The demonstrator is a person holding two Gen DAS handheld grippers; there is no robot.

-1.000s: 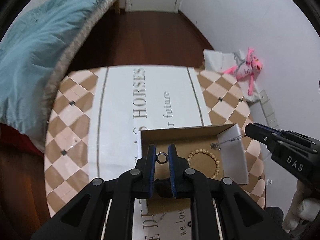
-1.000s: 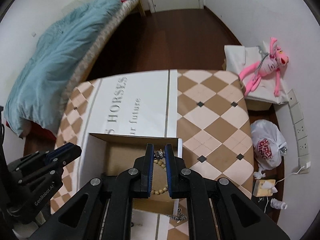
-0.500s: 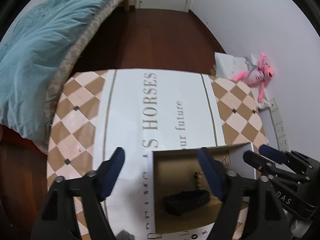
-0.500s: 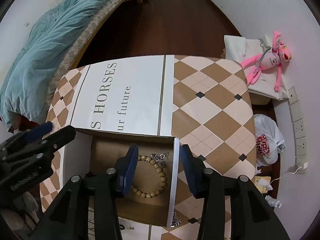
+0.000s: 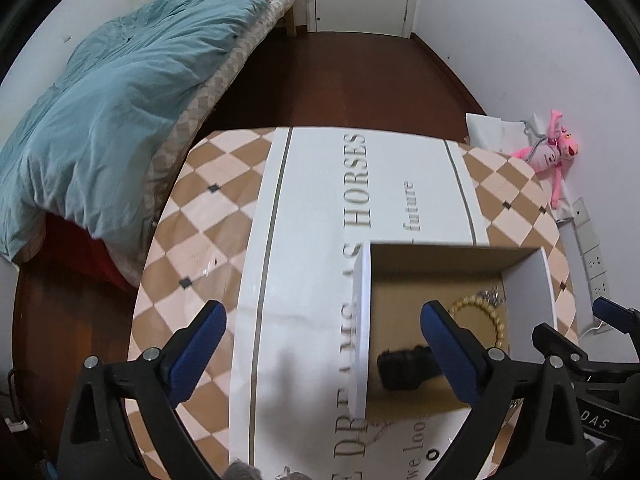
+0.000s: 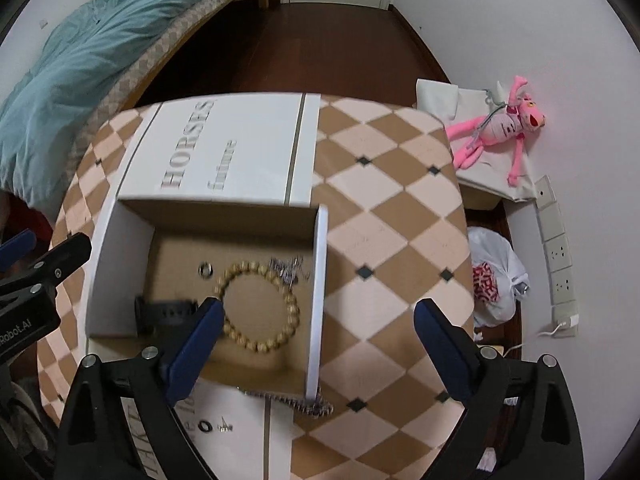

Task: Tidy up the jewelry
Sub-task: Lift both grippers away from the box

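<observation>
An open cardboard box sits on the table. It holds a wooden bead bracelet, a silver ring, a silver chain piece and a black strap. A silver chain, a small ring and an ear stud lie on the table in front of the box. My right gripper is open and empty above the box's right wall. My left gripper is open and empty above the box's left wall.
The table has a checkered cloth with a white printed runner. A bed with a teal duvet stands to the left. A pink plush toy, a plastic bag and wall sockets are on the right.
Both grippers were shut, the left on the silver ring. Both have opened wide and pulled back and up. The ring now lies in the box.
</observation>
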